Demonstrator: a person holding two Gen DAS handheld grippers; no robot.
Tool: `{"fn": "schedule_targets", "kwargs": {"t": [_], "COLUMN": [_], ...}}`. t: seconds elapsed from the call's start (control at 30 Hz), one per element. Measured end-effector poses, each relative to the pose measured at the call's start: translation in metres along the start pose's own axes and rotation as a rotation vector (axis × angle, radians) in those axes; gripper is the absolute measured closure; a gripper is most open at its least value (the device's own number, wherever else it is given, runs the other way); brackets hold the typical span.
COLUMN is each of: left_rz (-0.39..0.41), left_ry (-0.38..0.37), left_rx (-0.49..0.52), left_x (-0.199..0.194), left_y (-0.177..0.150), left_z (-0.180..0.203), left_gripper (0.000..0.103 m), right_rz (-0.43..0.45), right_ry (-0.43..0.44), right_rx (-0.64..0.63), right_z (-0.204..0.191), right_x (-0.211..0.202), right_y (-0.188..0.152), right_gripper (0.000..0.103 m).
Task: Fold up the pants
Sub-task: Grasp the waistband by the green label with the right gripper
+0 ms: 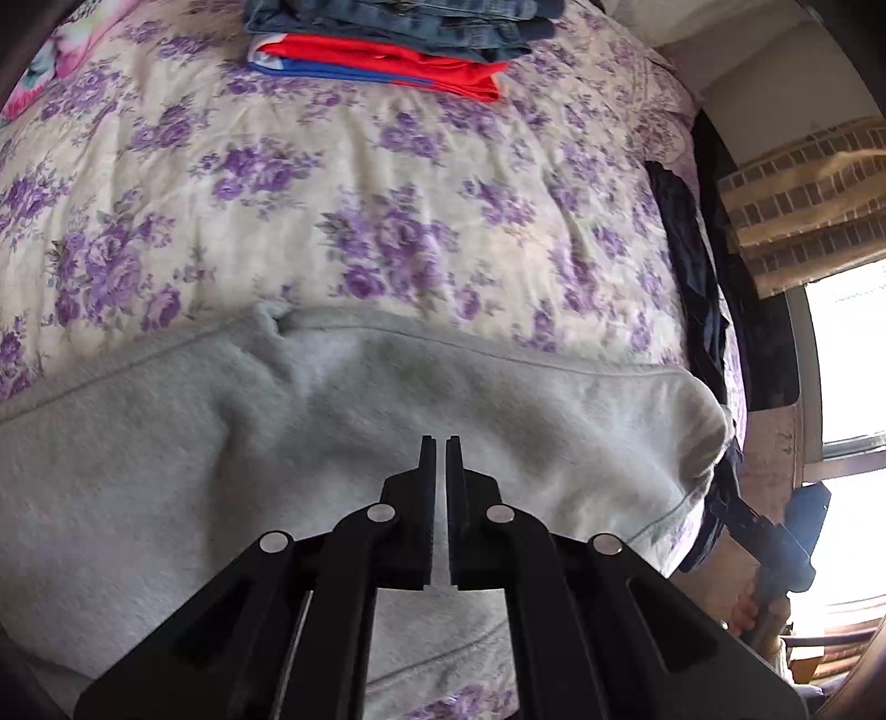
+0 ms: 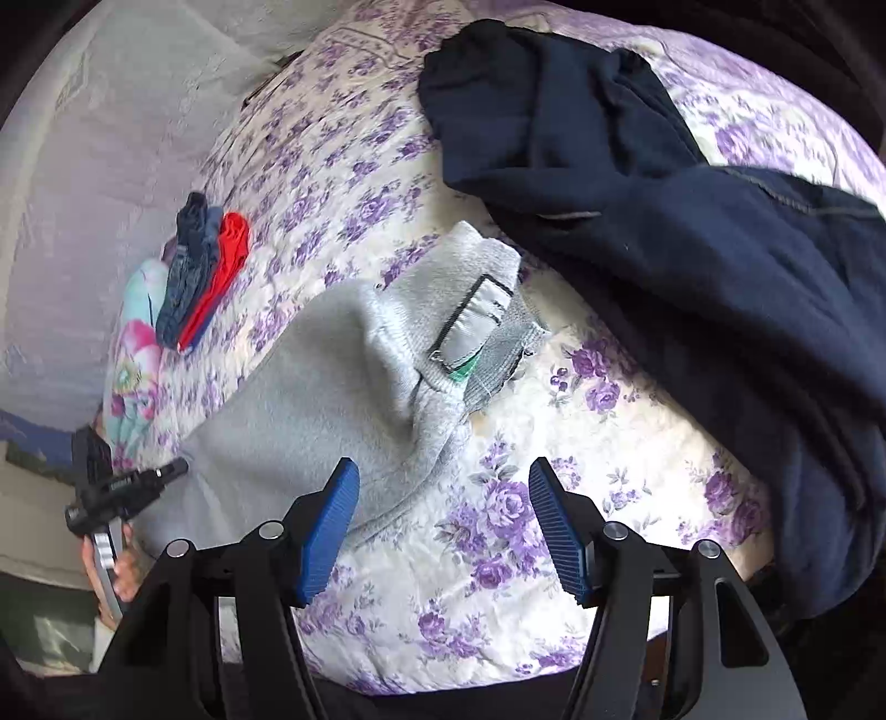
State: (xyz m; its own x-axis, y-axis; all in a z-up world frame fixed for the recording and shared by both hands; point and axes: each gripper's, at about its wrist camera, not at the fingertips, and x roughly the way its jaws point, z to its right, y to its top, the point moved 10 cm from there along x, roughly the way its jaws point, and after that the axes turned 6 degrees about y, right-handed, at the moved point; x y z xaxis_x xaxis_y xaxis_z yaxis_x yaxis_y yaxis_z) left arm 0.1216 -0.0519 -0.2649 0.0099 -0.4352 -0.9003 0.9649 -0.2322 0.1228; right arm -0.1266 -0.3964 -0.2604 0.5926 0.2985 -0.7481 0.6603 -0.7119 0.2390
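Light grey sweatpants [image 1: 277, 443] lie spread across the floral bedspread [image 1: 332, 194]. My left gripper [image 1: 440, 440] hovers just above the grey cloth, its black fingers shut with nothing between them. In the right wrist view the pants [image 2: 321, 387] end in a waistband with a sewn label [image 2: 470, 315] turned up. My right gripper [image 2: 443, 464] stands open over the bedspread [image 2: 498, 554] beside that waistband; its left blue pad [image 2: 326, 531] overlaps the pants' edge without gripping. A hand holds the left gripper [image 2: 174, 469] at the far left.
A dark navy garment [image 2: 664, 221] lies heaped at the right, also seen as the navy garment [image 1: 686, 266] at the bed's edge. Folded jeans on a red garment [image 1: 387, 50] sit at the far side. A colourful pillow [image 2: 133, 343], a curtain [image 1: 803, 194] and a bright window border the bed.
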Motion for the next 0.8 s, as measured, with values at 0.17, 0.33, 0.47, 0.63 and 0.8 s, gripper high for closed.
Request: {"fn": "schedule_targets", "kwargs": {"t": [0.17,0.33,0.47,0.63,0.8], "left_rz": [-0.144,-0.144,-0.152,-0.157,-0.11], "left_ry": [0.027,-0.041,-0.05,0.034,-0.024], "left_rx": [0.093,0.022,0.007,0.066,0.181], "left_x": [0.048,0.053,0.048,0.048,0.035], "left_y": [-0.056,-0.077,-0.084,-0.084,-0.06], "left_z": [0.036,0.026,0.024,0.038,0.101], "left_gripper": [0.093,0.093,0.093,0.093,0.093], "right_rz": [-0.041,-0.046,-0.072,-0.035,0.008], "right_ry": [0.115,0.216,0.298,0.276,0.131], "right_rx": [0.119,0.149,0.228,0.305,0.123], "right_z": [0.007,-0.007,-0.009,0.006,-0.012], "right_x": [0.049,0.074,0.076,0.079,0.069], "right_y": [0.007,0.023,0.033,0.034,0.036], "right_gripper": [0.039,0.031,0.029,0.074,0.076]}}
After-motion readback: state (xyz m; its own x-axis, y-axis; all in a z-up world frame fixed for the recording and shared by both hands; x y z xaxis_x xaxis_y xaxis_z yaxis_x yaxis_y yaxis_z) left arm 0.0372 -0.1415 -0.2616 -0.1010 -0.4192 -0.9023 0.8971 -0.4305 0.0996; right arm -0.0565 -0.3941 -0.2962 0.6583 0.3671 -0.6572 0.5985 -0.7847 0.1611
